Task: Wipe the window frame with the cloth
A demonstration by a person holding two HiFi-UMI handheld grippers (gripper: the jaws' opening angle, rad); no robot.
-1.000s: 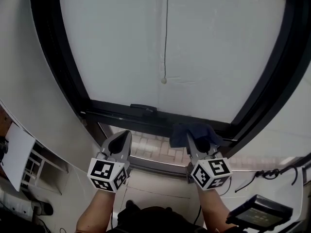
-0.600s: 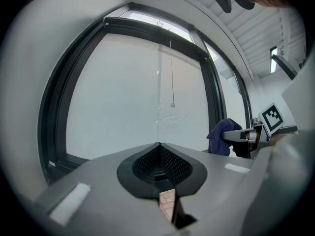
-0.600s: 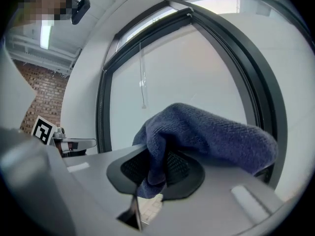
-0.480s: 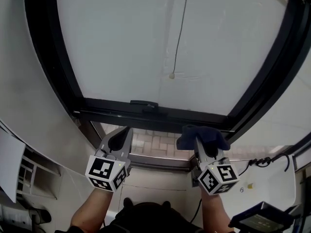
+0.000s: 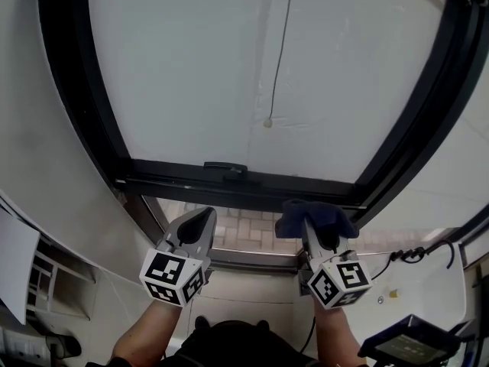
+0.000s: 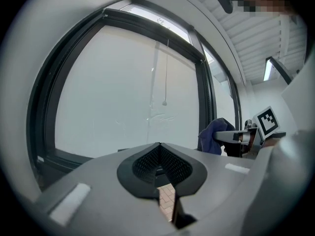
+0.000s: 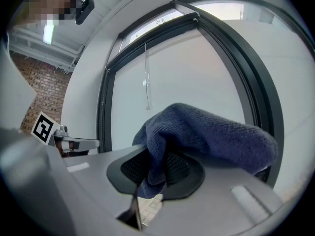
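- My R gripper pinches the dark-blue cloth, jaws clamped on a fold. The rest bunches over the tips at 5 o'clock in head view, just below the window frame bottom rail; contact unclear.
- L gripper, at 7 o'clock: jaws pressed together, nothing between.
- Cloth reads light, soft, floppy, not slippery. I judge mid-bunch the best hold, so a thick pad faces the rail w/ no corner dragging.
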